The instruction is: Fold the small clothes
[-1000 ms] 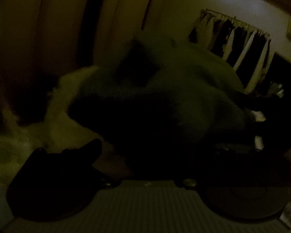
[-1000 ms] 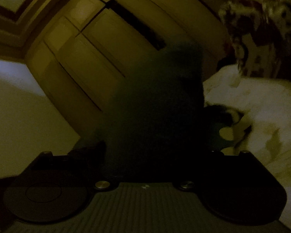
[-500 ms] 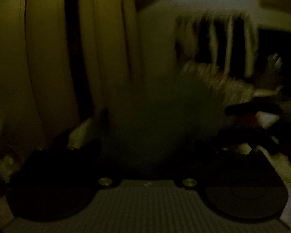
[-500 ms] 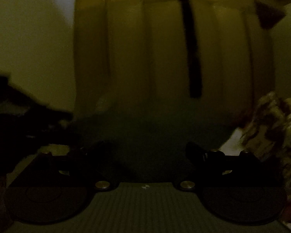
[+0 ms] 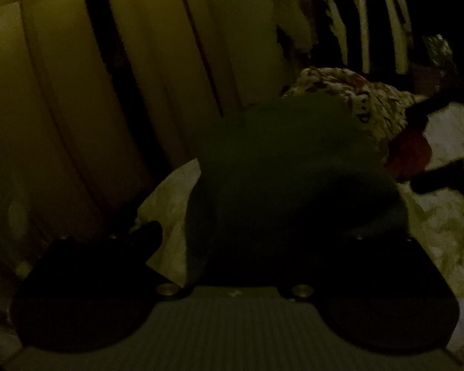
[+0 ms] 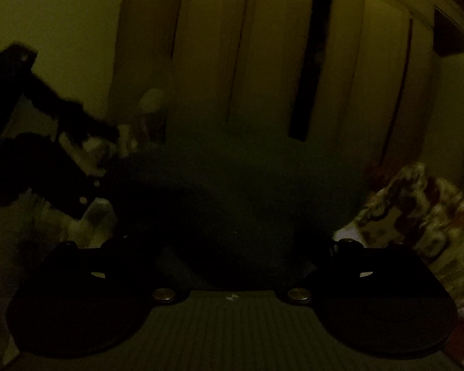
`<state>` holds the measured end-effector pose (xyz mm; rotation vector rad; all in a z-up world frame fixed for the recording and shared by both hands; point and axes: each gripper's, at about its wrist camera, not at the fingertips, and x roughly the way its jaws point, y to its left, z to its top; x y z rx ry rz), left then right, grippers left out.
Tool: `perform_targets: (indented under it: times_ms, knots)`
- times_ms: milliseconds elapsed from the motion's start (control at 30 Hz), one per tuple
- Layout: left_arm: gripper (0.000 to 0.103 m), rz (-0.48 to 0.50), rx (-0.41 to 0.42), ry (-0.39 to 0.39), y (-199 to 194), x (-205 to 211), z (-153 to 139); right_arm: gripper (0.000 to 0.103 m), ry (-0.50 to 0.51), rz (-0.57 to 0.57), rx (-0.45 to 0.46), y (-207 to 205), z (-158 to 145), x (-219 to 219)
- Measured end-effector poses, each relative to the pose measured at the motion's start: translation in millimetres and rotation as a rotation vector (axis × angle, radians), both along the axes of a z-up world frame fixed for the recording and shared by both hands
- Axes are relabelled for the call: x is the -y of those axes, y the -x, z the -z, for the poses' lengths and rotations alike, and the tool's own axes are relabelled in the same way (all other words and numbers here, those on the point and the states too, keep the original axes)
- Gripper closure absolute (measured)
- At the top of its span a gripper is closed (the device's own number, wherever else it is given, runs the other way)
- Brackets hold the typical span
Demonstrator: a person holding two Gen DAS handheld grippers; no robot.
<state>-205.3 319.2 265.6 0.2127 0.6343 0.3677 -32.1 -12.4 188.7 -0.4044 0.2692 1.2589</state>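
Two dim views are all I have, so I read them cautiously. Half a second ago my left camera was smeared with motion; now it has steadied, and the dark green garment [image 5: 287,167] fills the centre of the frame, lower against the pale bedding [image 5: 442,222] at the right edge. I judge that I am bringing the cloth down to lay it flat for a fold.

At the left of that view one dark finger [image 5: 145,238] of the left gripper [image 5: 247,247] stands apart from the cloth; the other is buried under fabric, so whether it is clamped on the garment I cannot tell. A patterned fabric heap [image 5: 355,99] sits behind, upper right.

In the right camera, the other handset [image 6: 46,154] crosses the left edge. The garment [image 6: 232,191] spreads across the middle, draped over the right gripper [image 6: 232,247]; both fingers vanish into it, widely spaced, and a real grasp I cannot confirm.
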Motion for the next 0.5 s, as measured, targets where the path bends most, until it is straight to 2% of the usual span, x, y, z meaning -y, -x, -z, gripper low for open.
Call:
perform_targets:
  times_ms: [67, 167, 333, 433, 500]
  knots:
    - [0.0, 0.022, -0.039, -0.009, -4.5, 10.6, -13.4, 0.0, 0.069, 0.01, 0.018, 13.4, -18.4, 4.0]
    - [0.0, 0.069, -0.066, -0.049, 10.2, 22.3, -21.8, 0.0, 0.166, -0.003, -0.004, 24.2, -28.2, -5.9]
    - [0.0, 0.077, -0.056, -0.175, 16.2, 44.6, -7.7, 0.0, 0.275, 0.013, 0.069, 29.0, -13.6, -34.0]
    - [0.0, 0.064, -0.07, -0.228, 9.1, 47.6, 4.4, 0.0, 0.302, 0.03, 0.034, 25.4, -3.8, -44.6]
    - [0.0, 0.057, -0.069, -0.234, 6.2, 47.7, 7.1, 0.0, 0.316, 0.036, 0.038, 26.7, -3.6, -49.0]
